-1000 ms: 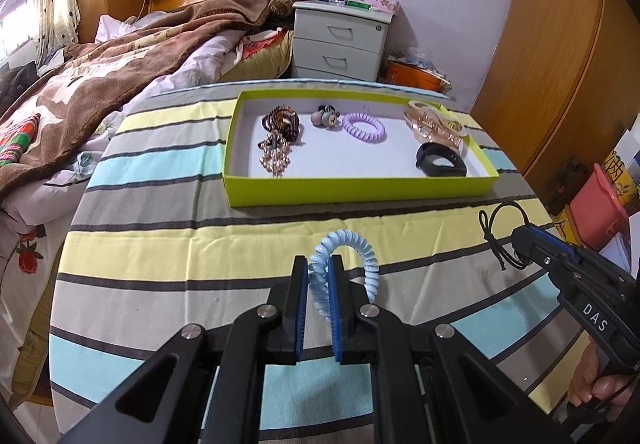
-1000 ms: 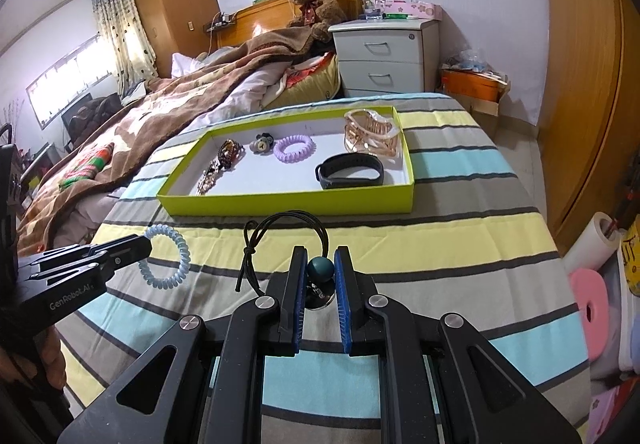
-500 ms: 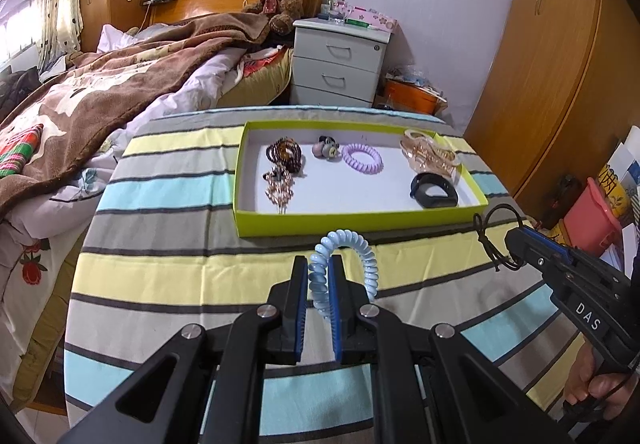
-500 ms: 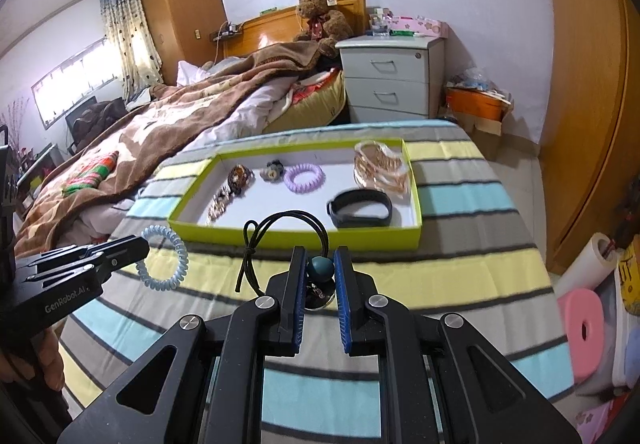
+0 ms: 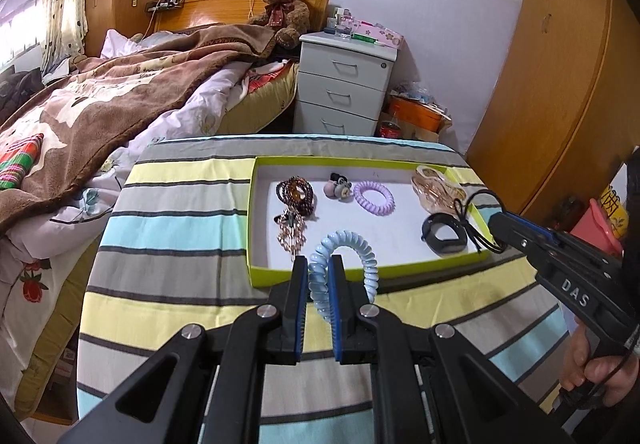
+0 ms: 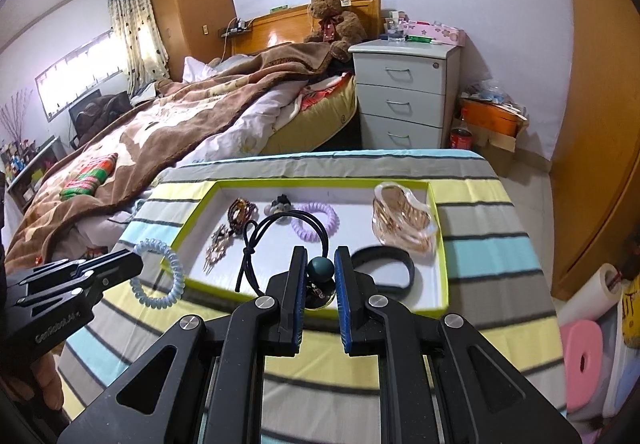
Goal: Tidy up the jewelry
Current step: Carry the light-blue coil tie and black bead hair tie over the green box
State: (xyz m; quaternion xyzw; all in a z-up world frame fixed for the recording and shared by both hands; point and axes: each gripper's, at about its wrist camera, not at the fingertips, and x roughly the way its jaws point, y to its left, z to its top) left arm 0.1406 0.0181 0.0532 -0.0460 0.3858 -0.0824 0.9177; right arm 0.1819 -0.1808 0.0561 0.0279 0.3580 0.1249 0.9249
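Striped cloth [image 5: 168, 228] covered the table on which the green tray [image 5: 360, 273] lay, a bed and a white nightstand [image 6: 404, 92] beyond it. I held the left gripper [image 5: 319, 286] clamped on a pale blue coil hair tie [image 5: 352, 244], raised over the tray's near wall. The right gripper [image 6: 320, 280] was closed on the teal bead of a black elastic hair tie [image 6: 288, 228], whose loop hung above the tray's near right part. Inside the tray lay a beaded bracelet [image 5: 296, 194], a small charm tie [image 5: 339, 185], a purple coil tie [image 5: 374, 198], a clear hair claw [image 6: 402, 220] and a black band [image 5: 444, 234]. I judged the step to be carrying both ties to the tray; the next move called for bringing each over bare tray floor, lowering it, and opening the jaws without disturbing the pieces already there.
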